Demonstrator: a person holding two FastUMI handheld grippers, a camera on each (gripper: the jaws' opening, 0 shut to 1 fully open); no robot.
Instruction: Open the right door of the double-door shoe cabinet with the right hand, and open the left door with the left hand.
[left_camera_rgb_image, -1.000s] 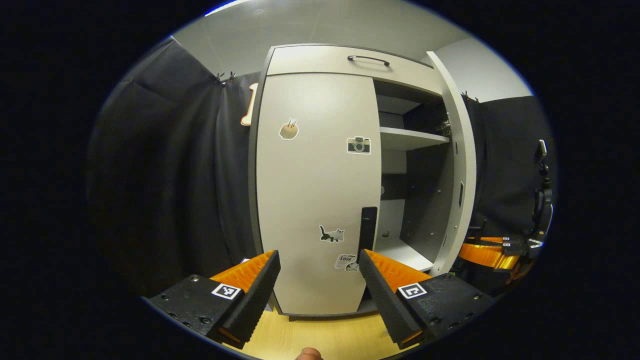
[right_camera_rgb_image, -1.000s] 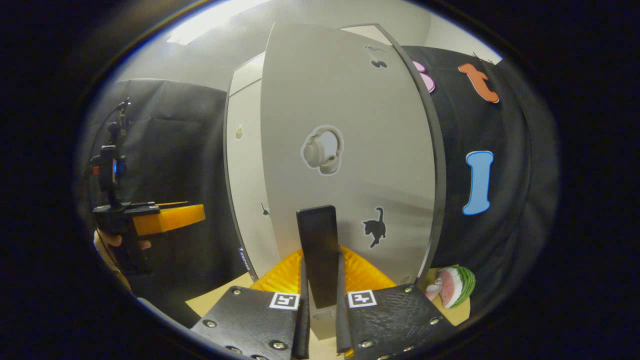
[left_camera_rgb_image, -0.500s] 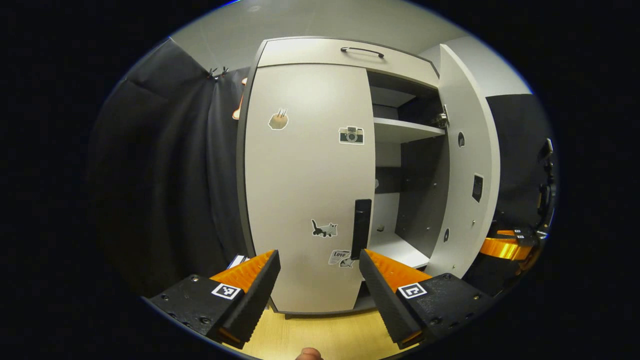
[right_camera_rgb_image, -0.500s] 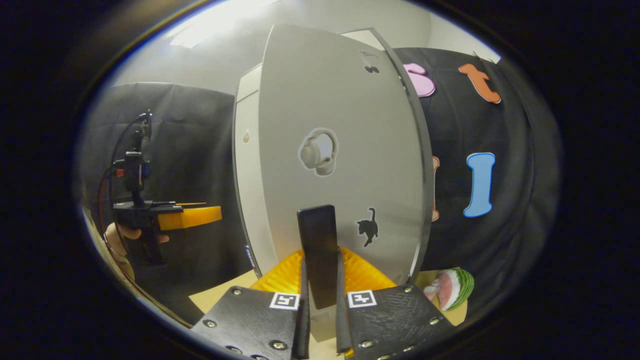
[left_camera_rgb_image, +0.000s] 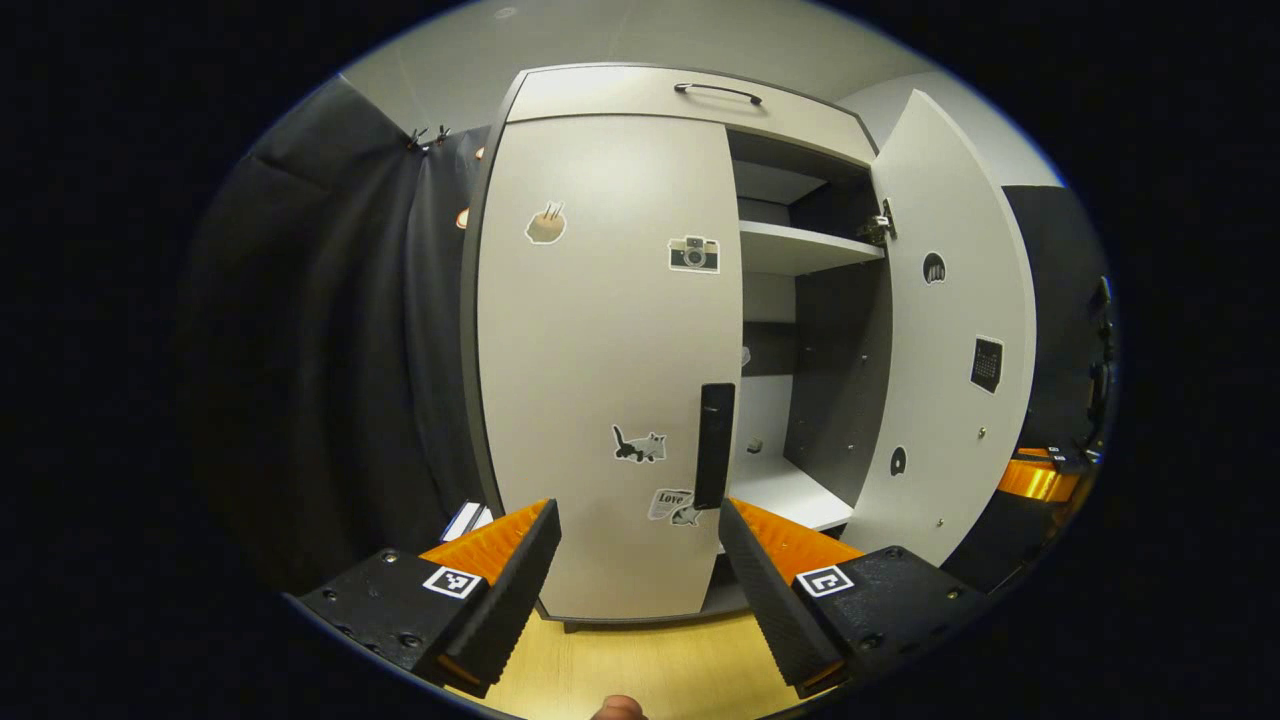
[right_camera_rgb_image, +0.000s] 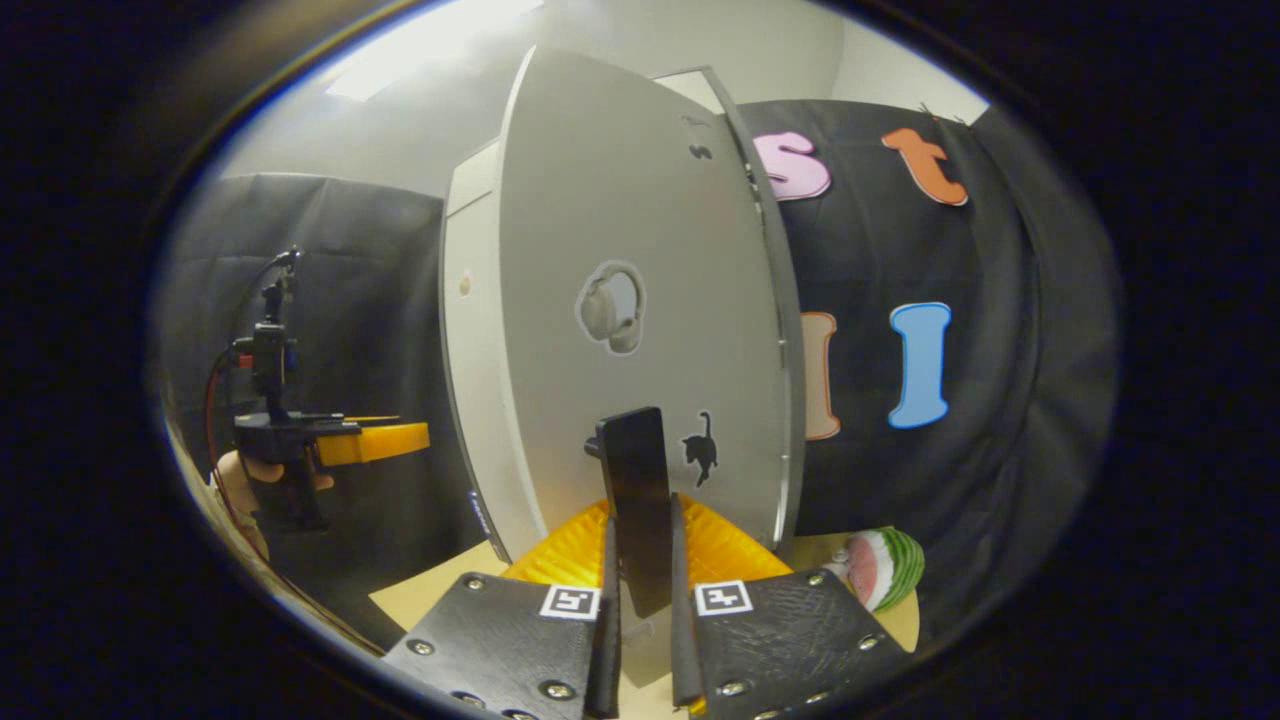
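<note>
One door left to do: pale grey left door (left_camera_rgb_image: 600, 360), shut, fills centre of left gripper view. Its black upright bar handle (left_camera_rgb_image: 713, 444) stands long-axis vertical, just above + ahead of left gripper (left_camera_rgb_image: 638, 575), jaws wide apart, holding nothing, pointing level at the door. Right gripper (right_camera_rgb_image: 640, 610) is clamped on right door's black handle (right_camera_rgb_image: 632, 490), grey right door (right_camera_rgb_image: 640, 300) swung well out.

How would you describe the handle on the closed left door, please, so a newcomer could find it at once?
Start at the tall pale shoe cabinet, whose right door stands open. On the closed left door, look low along the edge beside the open compartment. The handle is the upright black bar there, raised and plain, unlike the flat cat sticker beside it.
</note>
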